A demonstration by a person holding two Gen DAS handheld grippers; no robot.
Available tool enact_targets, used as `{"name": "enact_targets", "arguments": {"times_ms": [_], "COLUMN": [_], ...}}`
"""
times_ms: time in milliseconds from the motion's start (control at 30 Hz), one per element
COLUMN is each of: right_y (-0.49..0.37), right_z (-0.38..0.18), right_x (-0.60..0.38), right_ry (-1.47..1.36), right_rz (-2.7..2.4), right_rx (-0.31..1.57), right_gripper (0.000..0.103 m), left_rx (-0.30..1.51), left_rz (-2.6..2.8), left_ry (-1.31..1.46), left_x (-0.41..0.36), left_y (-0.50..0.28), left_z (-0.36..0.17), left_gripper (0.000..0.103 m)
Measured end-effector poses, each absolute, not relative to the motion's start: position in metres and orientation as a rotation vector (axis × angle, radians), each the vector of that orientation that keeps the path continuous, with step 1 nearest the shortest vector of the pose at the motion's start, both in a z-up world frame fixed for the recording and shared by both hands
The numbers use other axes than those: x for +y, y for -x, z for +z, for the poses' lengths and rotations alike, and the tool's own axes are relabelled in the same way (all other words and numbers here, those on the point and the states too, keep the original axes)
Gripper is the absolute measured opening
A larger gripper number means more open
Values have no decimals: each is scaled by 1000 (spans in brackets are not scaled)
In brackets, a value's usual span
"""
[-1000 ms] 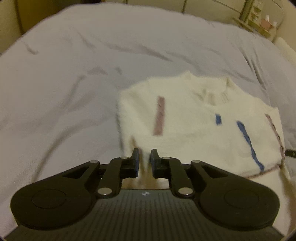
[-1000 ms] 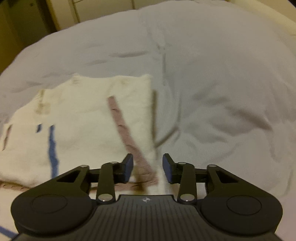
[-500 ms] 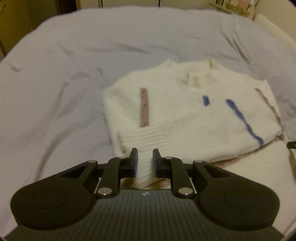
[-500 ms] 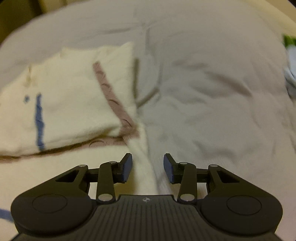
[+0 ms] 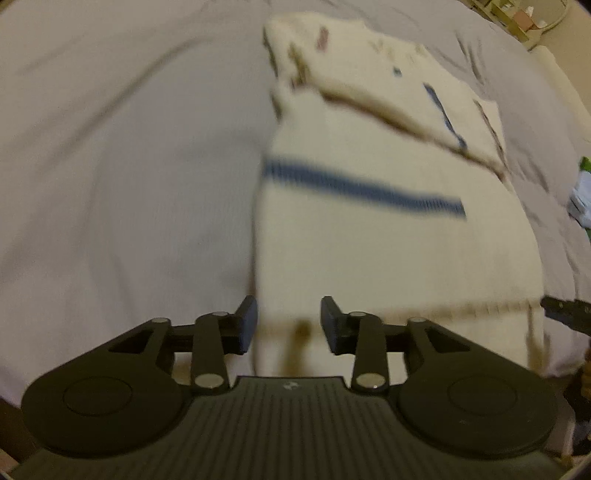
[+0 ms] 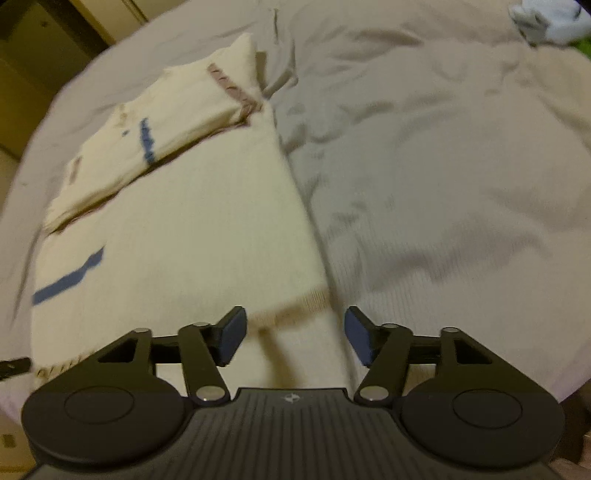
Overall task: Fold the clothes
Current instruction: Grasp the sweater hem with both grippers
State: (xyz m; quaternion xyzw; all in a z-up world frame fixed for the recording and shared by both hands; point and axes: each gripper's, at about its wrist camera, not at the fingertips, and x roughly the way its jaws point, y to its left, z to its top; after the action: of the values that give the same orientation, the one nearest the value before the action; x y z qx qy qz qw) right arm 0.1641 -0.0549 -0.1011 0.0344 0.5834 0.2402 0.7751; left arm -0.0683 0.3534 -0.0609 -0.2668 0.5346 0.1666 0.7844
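Cream sweater [image 5: 388, 236] lies flat on the grey bedspread [image 5: 129, 184], partly folded: the far part with the collar is doubled back toward the near side and rests on the body, its edge running across above the blue stripe [image 5: 362, 188]. The near hem sits right at both tools.

Left gripper [image 5: 289, 320] has its jaws apart, holding nothing, the near-left hem corner between or just under the fingers; blur makes contact hard to judge. Right gripper [image 6: 295, 334] is also spread wide and empty, over the near-right hem corner, with the sweater's right edge [image 6: 295, 192] running away from it.

Judgement: both tools look set to pinch the near hem corners for another fold, bringing the hem up toward the far folded edge.

To do it well:
- grab both layers at each corner, not just the top knit
- close both tools at matching points so the hem stays straight
- lift low and carry both sides far at an even pace; the thick knit will sag in the middle
- land the hem square on the far edge and keep the bedspread out of the pinch

A pale bundle [image 6: 546, 22] lies far right, well apart.
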Motion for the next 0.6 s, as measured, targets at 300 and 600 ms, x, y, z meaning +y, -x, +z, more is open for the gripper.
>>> {"name": "enact_targets", "arguments": {"times_ms": [300, 600], "right_y": [-135, -98], "right_z": [-145, -153], "right_x": [-104, -129], "right_ry": [-314, -502], "right_rz": [771, 807], "right_rx": [1149, 1027], "right_gripper": [65, 10], "left_rx": [967, 724], "left_rz": [360, 258], "left_ry": [554, 605], "left_x": [327, 308], "left_y": [132, 162], "left_z": [-90, -117], "left_gripper": [50, 8]}}
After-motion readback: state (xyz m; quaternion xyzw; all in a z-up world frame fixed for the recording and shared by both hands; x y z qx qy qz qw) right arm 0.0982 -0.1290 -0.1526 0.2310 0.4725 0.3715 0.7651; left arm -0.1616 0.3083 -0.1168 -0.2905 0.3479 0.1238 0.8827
